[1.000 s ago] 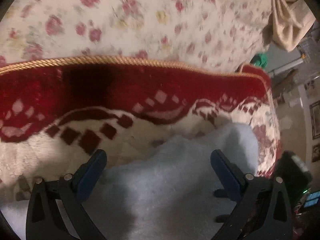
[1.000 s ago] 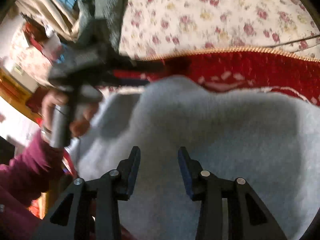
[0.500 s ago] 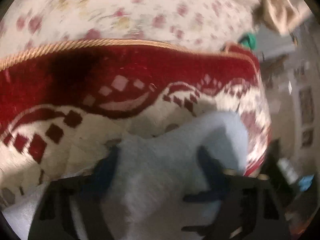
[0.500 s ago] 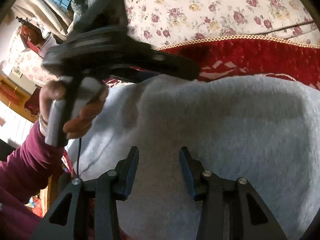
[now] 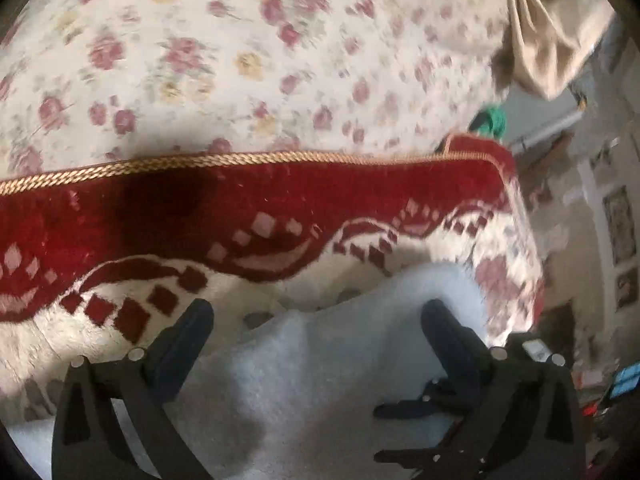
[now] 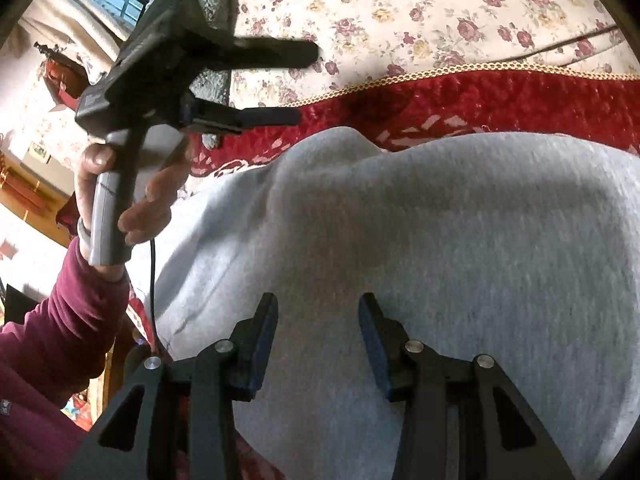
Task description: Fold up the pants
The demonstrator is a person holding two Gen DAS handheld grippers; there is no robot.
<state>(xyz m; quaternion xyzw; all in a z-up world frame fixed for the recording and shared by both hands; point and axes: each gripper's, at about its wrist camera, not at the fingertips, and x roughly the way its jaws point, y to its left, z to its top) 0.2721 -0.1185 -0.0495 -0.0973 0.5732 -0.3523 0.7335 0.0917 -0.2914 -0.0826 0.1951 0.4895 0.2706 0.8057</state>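
Pants (image 6: 420,240) grey, beneath opening left gripper (image 5: 316,320)

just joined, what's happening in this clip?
A person with a gripper in each hand is folding grey pants that lie on a red patterned blanket over a flowered bedspread. The left gripper is off the cloth, its jaws opening with nothing between them. The right gripper hovers over the pants with its jaws partly apart, gripping nothing.

Pants (image 6: 420,220): matt grey fleecy knit cloth; rug (image 5: 248,216): red-and-cream plush pile, twisted gold cord edging; bedsheet (image 5: 240,60): smooth floral cotton-like cloth; gripper fingers (image 6: 260,344): matt black plastic, shiny metal pins.
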